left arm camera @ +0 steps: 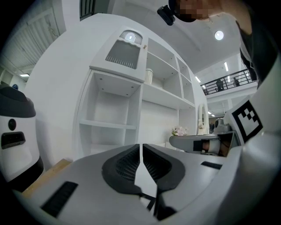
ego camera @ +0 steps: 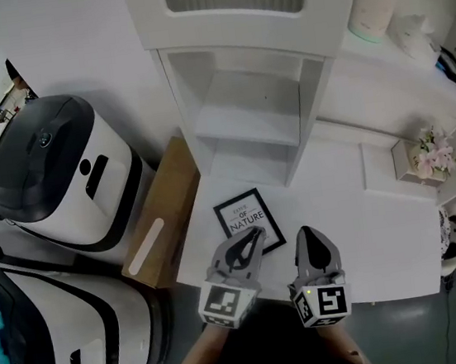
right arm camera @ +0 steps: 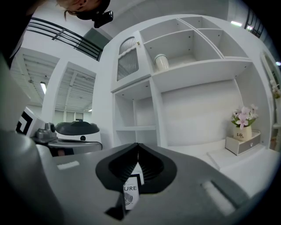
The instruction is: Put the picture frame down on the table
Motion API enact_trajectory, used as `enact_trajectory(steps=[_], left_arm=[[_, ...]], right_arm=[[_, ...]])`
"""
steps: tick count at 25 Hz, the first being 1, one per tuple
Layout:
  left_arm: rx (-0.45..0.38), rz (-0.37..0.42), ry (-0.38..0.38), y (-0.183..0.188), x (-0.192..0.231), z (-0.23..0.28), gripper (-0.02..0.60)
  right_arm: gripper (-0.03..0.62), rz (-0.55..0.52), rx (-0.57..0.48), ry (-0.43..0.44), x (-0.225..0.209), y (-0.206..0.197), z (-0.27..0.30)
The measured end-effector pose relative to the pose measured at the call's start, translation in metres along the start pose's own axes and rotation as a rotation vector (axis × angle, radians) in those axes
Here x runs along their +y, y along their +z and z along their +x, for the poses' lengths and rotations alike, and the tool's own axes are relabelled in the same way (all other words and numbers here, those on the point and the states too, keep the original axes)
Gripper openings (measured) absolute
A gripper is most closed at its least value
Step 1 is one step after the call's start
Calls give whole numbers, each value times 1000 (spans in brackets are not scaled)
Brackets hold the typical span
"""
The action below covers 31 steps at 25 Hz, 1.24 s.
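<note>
On the table [ego camera: 385, 235]: picture frame [ego camera: 247, 220] lies flat, print up, before the shelf unit [ego camera: 245, 121].
Left gripper [ego camera: 257, 232]: fingers together, tips over the frame's near corner.
Right gripper [ego camera: 303, 231]: fingers together on nothing, just right of the frame.

"OF NATURE" on picture frame [ego camera: 249, 222]; top line illegible.

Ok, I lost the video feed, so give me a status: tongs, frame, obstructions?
Left tongs shut, tips over the picture frame's near corner. Right tongs shut, empty, beside it. Frame flat on the table. Nothing in the way.
</note>
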<state>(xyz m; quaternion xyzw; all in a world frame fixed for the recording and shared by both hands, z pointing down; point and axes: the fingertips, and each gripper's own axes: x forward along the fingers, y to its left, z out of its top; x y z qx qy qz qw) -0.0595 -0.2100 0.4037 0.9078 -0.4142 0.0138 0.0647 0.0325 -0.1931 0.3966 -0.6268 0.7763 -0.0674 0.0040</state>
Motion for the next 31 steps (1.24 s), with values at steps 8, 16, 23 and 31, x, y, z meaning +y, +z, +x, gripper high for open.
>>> enact_trajectory(steps=[8, 16, 23, 31], left_arm=[[17, -9, 6, -2, 1, -7, 28], [15, -20, 1, -2, -3, -10, 14], [7, -28, 15, -3, -1, -11, 11], [-3, -53, 31, -6, 6, -12, 9]], right_arm=[[5, 11, 29, 35, 8, -9, 2], [5, 23, 41, 38, 7, -14, -4], [5, 17, 41, 47, 10, -13, -6], [5, 22, 43, 49, 10, -14, -6]])
